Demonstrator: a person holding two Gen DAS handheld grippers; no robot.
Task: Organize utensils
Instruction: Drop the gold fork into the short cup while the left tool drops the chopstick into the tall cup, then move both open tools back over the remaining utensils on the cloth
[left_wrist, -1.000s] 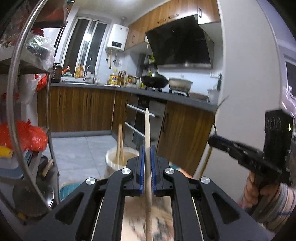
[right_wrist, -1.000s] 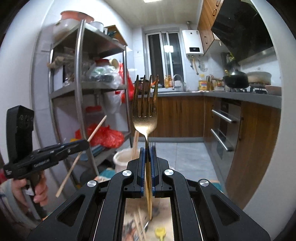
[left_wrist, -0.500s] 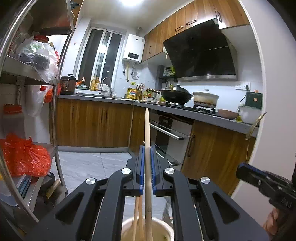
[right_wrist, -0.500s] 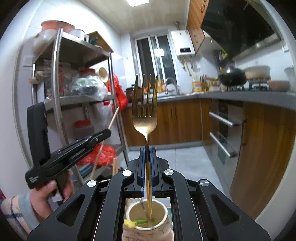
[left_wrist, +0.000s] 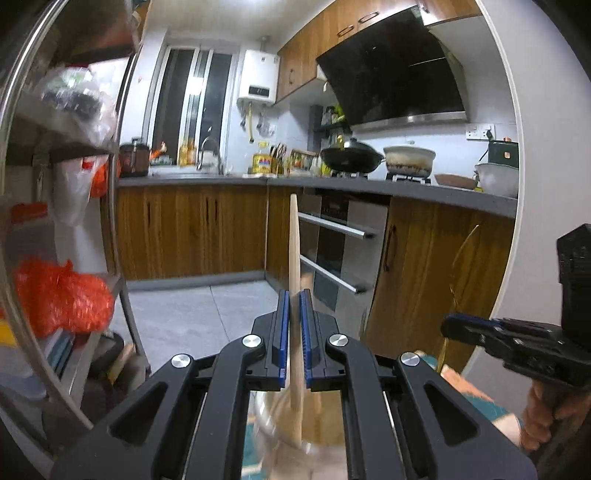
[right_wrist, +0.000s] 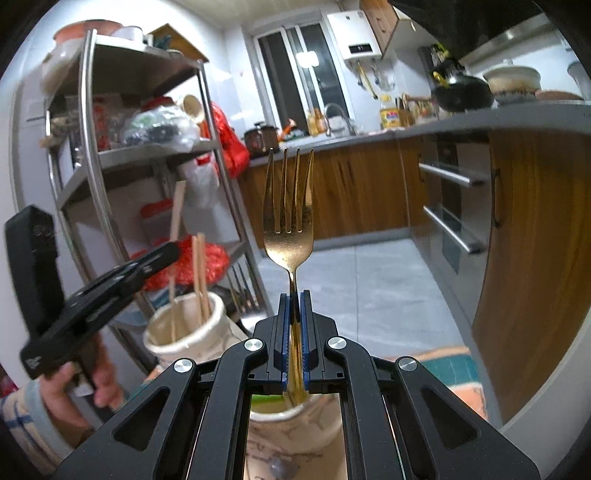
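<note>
My left gripper (left_wrist: 294, 306) is shut on a wooden chopstick (left_wrist: 294, 251) that stands upright; its lower end reaches into a cream holder (left_wrist: 291, 424) right below the jaws. In the right wrist view that holder (right_wrist: 184, 328) has two more chopsticks (right_wrist: 199, 273) in it, and the left gripper (right_wrist: 162, 254) is above it. My right gripper (right_wrist: 294, 306) is shut on a gold fork (right_wrist: 289, 221), tines up, its handle end down in a second patterned holder (right_wrist: 295, 424) below.
A steel shelf rack (right_wrist: 92, 155) with bags and jars stands at the left. Wooden kitchen cabinets (right_wrist: 354, 188) and an oven (left_wrist: 343, 251) are behind. A white door frame (left_wrist: 532, 184) is close on the right.
Both grippers have come lower and tilted. The chopstick's end has gone deeper into the cream holder. The fork's handle now sits inside the second holder.
</note>
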